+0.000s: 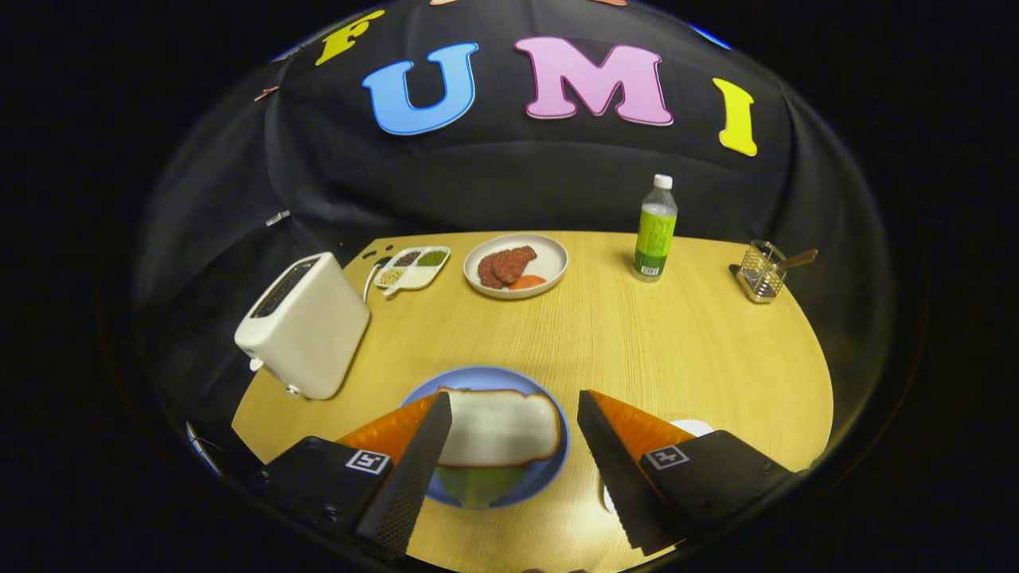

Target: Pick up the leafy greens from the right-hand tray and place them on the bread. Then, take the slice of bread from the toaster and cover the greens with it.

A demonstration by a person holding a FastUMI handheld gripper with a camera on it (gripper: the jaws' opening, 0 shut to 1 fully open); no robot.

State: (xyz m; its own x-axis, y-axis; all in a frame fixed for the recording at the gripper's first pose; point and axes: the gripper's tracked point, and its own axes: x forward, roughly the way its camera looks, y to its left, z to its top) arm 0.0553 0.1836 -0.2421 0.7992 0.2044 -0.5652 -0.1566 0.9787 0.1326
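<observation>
The wooden tabletop (637, 342) carries a toaster (305, 325) at nine o'clock, a blue plate (549, 469) at six, and a bottle (655, 229) toward one.

Green bottle (655, 229), meat plate (516, 266), spice tray (413, 267), wire rack (762, 272).

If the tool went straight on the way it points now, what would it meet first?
Most likely the slice of bread on the blue plate, lying between the open tool's fingertips, with leafy greens peeking out beneath. Depth is unclear, so it may pass above.
</observation>
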